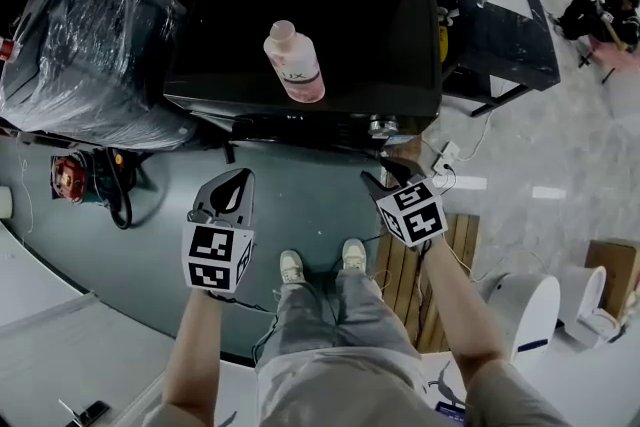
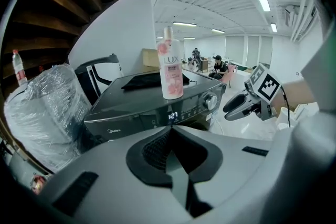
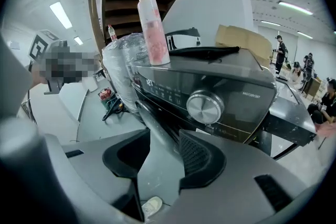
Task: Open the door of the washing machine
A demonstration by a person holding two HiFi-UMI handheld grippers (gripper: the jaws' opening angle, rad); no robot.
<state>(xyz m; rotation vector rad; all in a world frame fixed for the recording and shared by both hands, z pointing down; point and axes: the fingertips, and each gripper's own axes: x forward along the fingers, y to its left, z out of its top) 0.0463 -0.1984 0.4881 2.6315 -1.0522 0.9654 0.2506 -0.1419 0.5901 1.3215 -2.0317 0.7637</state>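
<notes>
Head view puts the washing machine [image 1: 370,35] straight ahead, its door [image 3: 152,123] on the near face. Right hand-held gripper [image 1: 388,177], jaws apart, sits just below the machine's dial [image 1: 378,126]; left hand-held gripper [image 1: 232,187], closed, hangs farther off.

Closed left claw [image 2: 169,131] faces washing machine [image 2: 137,109] topped by pink bottle [image 2: 170,68].
</notes>
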